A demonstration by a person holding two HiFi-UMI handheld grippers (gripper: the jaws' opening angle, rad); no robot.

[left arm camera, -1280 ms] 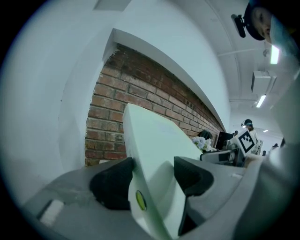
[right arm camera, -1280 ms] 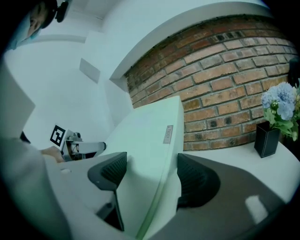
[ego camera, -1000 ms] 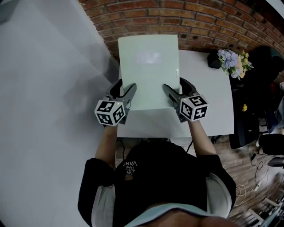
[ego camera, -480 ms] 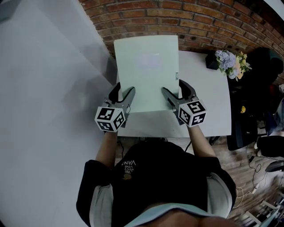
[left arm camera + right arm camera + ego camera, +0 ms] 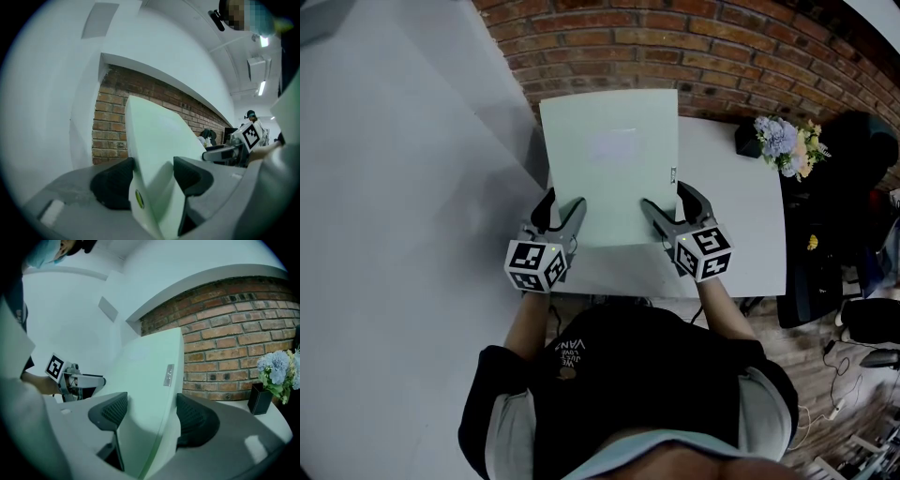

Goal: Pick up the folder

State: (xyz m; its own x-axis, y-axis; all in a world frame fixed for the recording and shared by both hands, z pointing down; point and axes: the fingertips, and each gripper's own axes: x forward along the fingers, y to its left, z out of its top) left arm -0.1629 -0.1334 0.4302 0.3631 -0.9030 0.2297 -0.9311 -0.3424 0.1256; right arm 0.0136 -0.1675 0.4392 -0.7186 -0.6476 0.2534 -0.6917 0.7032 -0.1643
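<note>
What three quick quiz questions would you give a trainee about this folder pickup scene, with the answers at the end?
1. True or false: the folder lies flat on the white table.
2. What stands at the table's far right corner? A: flowers. B: a laptop. C: a mug.
3. Fill in the gap, near or far: the left gripper and the right gripper are each clamped on a ____ corner of the folder.

Key: 1 false, both grippers hold it up off the table; 2 A; 3 near.
</note>
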